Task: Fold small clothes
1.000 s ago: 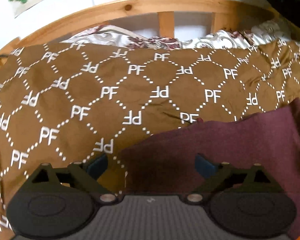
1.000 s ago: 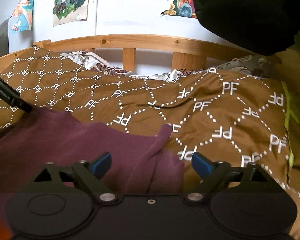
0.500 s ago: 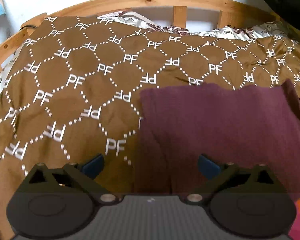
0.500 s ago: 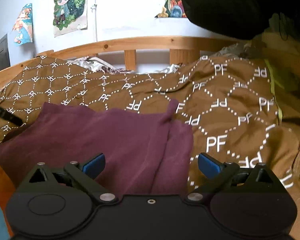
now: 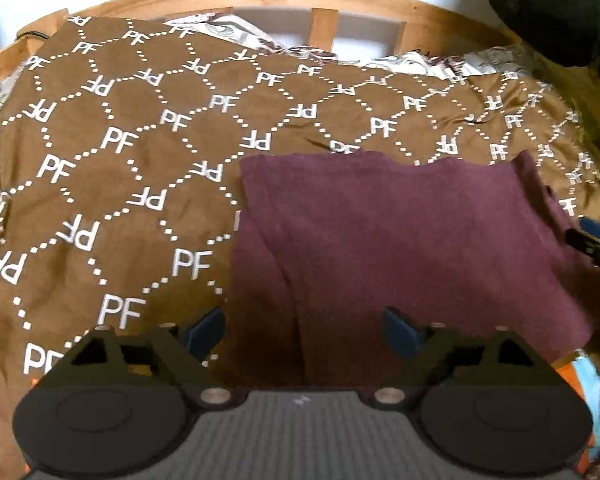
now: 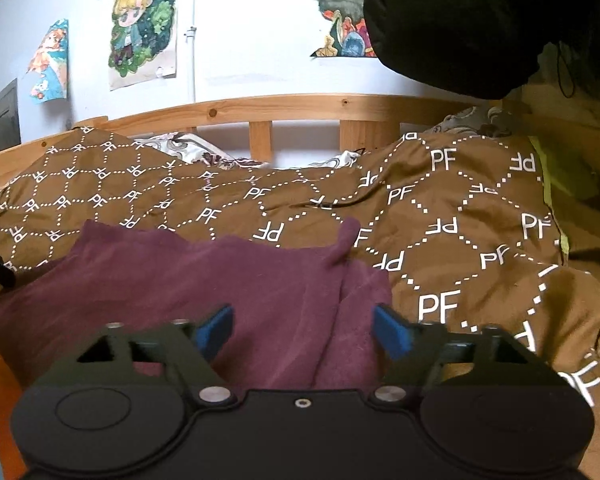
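A maroon garment (image 5: 400,240) lies folded flat on the brown patterned bedspread (image 5: 120,184). My left gripper (image 5: 304,330) is open and empty, hovering over the garment's near left edge. In the right wrist view the same garment (image 6: 204,280) lies ahead, with a small fabric tab sticking up at its far right corner. My right gripper (image 6: 304,330) is open and empty above the garment's near right part. The right gripper's blue-tipped fingers (image 5: 598,236) show at the right edge of the left wrist view.
A wooden bed rail (image 6: 300,110) runs along the far side, with floral pillows (image 5: 260,44) below it. Posters (image 6: 144,28) hang on the wall. A black object (image 6: 460,20) hangs at upper right. Orange and blue fabric (image 5: 584,376) lies at the near right.
Both grippers have pulled back and risen from the garment, so more of it shows. The garment lies flat and released on the bedspread.
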`<state>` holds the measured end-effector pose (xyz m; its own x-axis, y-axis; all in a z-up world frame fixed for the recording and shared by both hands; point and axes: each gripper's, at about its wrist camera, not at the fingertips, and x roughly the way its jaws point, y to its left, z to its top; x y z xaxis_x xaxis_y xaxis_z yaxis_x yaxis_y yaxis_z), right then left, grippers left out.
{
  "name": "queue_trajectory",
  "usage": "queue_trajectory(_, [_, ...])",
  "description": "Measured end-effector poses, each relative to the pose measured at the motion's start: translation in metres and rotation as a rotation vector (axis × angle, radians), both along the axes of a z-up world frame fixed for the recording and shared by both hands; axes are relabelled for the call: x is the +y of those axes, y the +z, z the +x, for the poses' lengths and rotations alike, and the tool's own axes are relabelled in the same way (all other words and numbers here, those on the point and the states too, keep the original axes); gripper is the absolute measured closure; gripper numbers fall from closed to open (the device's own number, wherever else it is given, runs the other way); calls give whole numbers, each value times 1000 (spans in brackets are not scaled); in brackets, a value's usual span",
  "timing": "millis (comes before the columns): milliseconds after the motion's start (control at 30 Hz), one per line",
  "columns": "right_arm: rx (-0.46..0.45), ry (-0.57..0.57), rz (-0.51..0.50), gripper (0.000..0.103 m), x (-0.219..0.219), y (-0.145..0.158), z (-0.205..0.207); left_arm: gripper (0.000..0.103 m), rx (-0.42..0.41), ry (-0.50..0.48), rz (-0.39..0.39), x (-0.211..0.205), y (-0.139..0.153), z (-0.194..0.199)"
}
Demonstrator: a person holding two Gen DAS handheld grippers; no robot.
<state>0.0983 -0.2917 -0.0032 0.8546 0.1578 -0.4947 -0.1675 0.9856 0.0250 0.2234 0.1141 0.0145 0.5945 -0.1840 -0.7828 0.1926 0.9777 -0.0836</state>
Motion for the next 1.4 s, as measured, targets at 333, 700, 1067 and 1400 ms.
queue_trajectory(333, [61, -79, 85, 66, -11, -11, 11, 44, 77, -13, -9, -13, -8, 7])
queue_trajectory(700, [44, -90, 75, 100, -15, -10, 6, 96, 141, 123, -92, 5, -20, 12])
queue_trajectory(1067, [81, -136, 134, 100, -25, -13, -3, 97, 87, 165, -40, 3, -23, 2])
queue_trajectory(1400, [65, -130, 94, 100, -20, -11, -4, 97, 69, 197, -95, 14, -23, -5])
